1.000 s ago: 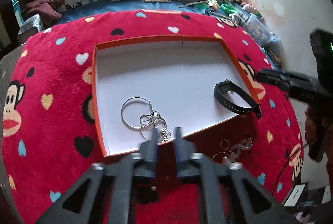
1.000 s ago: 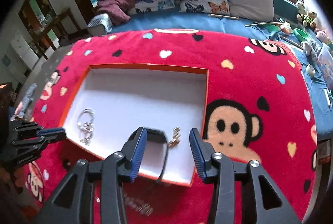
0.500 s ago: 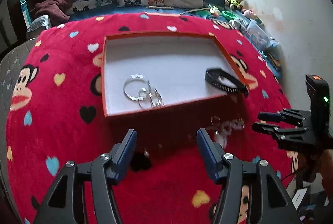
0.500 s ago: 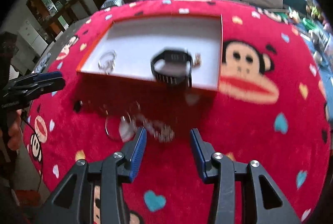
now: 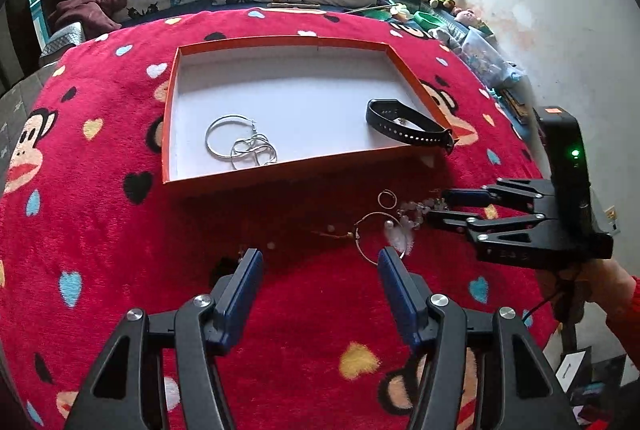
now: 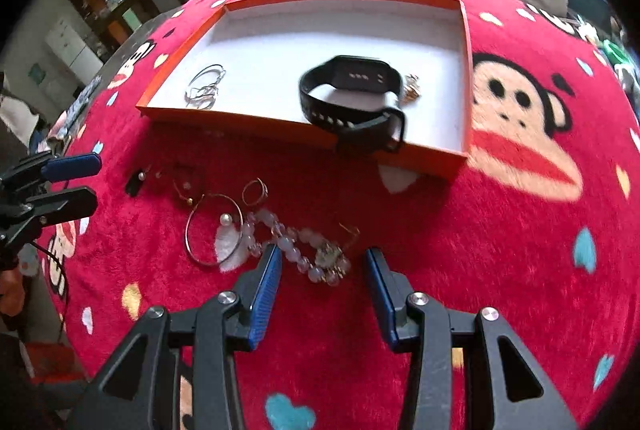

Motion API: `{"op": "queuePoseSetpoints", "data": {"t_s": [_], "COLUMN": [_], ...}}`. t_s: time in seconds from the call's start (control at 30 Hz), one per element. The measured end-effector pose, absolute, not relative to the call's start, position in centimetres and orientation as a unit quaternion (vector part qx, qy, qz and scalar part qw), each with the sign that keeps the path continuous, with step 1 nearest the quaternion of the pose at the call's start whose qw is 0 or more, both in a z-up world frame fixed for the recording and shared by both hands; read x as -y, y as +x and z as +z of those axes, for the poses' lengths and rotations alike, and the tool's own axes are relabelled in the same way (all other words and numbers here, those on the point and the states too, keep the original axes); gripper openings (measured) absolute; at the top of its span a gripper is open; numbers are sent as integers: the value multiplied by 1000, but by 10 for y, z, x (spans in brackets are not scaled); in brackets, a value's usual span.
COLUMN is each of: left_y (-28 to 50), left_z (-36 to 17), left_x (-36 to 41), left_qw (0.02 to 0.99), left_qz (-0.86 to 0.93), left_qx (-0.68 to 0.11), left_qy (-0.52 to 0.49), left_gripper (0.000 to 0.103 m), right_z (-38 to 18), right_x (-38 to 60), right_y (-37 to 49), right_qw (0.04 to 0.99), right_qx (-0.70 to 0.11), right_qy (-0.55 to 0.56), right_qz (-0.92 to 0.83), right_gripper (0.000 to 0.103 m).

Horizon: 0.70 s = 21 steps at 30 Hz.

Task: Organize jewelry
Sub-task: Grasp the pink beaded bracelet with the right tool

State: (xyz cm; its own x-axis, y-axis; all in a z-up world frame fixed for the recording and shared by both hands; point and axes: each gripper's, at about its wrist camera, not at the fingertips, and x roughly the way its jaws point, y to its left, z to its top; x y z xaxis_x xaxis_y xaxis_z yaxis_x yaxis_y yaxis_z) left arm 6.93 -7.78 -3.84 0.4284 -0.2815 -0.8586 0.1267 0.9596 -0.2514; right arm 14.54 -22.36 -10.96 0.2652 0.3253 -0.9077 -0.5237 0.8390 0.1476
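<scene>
Left gripper [image 5: 320, 262] jaws just opened, standing wide and empty over red blanket [image 5: 100, 222], right gripper [image 6: 324, 262] part open, holding nothing, poised above bead bracelet [image 6: 296, 246], hoop earring [image 6: 214, 234] beside it, black band [image 6: 352, 98] and silver hoops [image 6: 204, 86] inside orange tray [image 6: 304, 126]

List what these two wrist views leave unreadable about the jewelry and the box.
- Black band: right wrist view, motion blur smears its face markings.
- Small gold piece beside it: too small and blurred to identify; in the left wrist view, barely visible.
- Dark item on the blanket: left wrist view, shadowed, partly behind the left gripper finger.
</scene>
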Motion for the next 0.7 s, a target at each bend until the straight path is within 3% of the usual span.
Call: {"op": "queuePoseSetpoints", "data": {"t_s": [0.13,0.27,0.7], "left_y": [69,68,76], "left_z": [-43,-50,-72], "left_x": [81,89,128], "left_qw": [838,831,812], "left_qz": [-127,-138,-188], "left_qx": [-525,-533,-540], "left_qy": [-76,-77,-117], "left_gripper": [64,64,63], "right_z": [-111,-110,-105], "right_x": [214,213,236], "right_y": [142,138,115], "right_qw": [788,784,786], "right_qx": [-531,-526,-543], "right_qy": [-139,-175,-137], "right_qz": [278,281,262], "right_gripper": [46,20,19]}}
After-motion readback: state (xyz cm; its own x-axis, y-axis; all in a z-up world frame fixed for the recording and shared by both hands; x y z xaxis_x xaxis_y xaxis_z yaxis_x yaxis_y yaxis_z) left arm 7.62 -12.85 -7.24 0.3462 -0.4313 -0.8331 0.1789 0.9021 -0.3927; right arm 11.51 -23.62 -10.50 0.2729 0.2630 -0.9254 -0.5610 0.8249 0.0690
